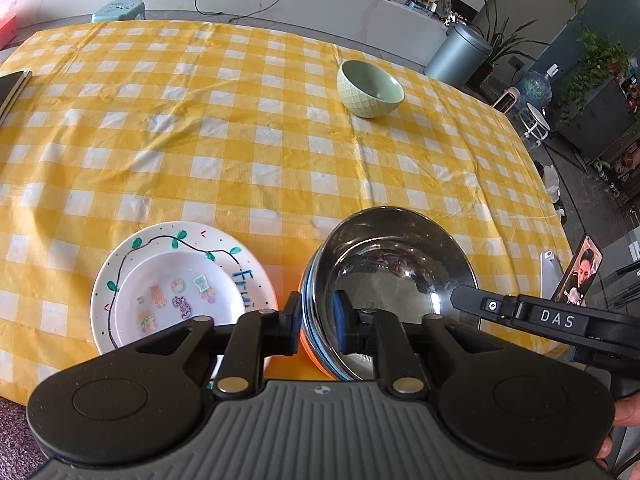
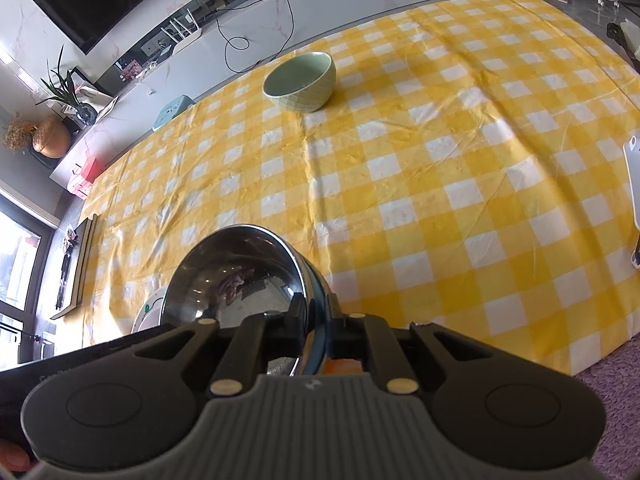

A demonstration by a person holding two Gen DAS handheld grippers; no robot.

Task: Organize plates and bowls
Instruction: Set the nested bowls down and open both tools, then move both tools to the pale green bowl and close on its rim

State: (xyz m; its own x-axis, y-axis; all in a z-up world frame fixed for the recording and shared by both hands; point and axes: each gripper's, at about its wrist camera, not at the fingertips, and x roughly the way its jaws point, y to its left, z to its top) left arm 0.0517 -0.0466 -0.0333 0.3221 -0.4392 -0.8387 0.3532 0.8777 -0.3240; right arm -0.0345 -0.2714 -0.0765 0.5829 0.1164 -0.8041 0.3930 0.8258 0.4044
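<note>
Left claw [image 1: 318,326] straddles the steel bowl's [image 1: 394,264] near-left rim, jaws slightly parted, not pinching; painted plates [image 1: 180,292] sit just left, green bowl [image 1: 370,88] far across the table [image 1: 240,140]. Right claw [image 2: 316,330] is clenched on the steel bowl's [image 2: 236,276] right rim near the table's [image 2: 440,200] front edge; open cloth beyond.

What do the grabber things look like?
Each hand-held gripper is black, with two round black discs on a ribbed grey body and jointed black links with pale round pins. The left hand-held gripper has blue pads. The right hand-held gripper appears in the left view as a black bar marked DAS in white letters.
</note>
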